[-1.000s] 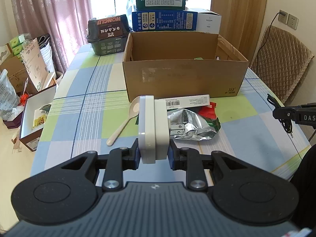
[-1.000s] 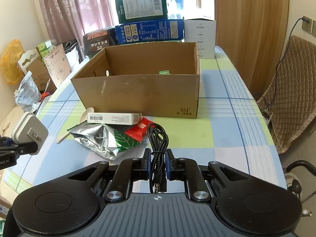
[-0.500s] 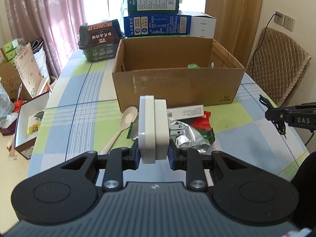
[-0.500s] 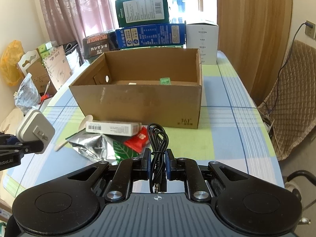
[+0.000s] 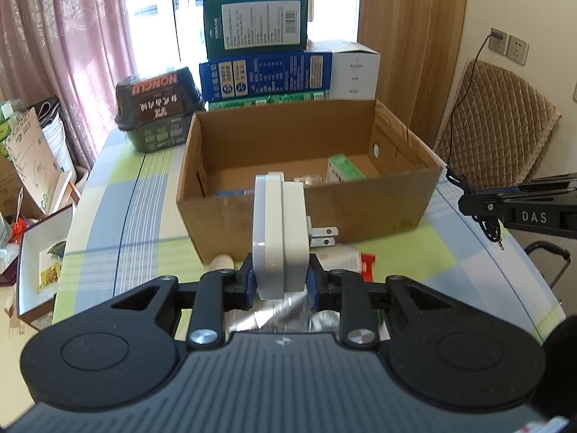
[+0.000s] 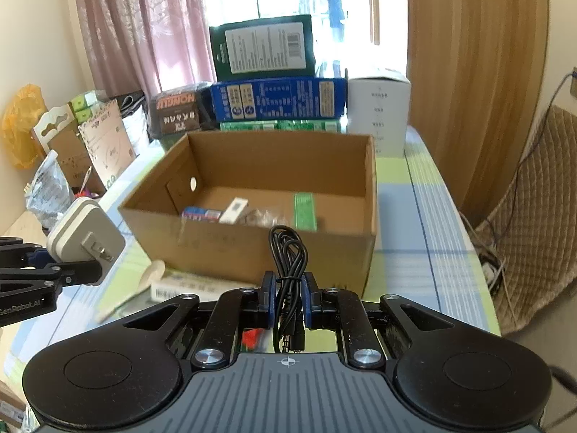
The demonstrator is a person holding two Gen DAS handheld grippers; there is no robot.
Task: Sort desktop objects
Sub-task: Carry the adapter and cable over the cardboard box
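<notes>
While the left tongs [image 5: 281,283] clamp a white plug adapter [image 5: 279,234] at mid-frame, it hides part of the cardboard box [image 5: 378,205] front and the spoon [image 5: 221,262] below. At lower centre of the right view, the right tongs [image 6: 288,299] grip a black cable [image 6: 288,252]; items inside the box blur, and the checked bench [image 6: 425,223] is cut off at right.

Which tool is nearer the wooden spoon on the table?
Left. The left tool, holding the charger, hangs beside the spoon; the right tool sits farther away.
</notes>
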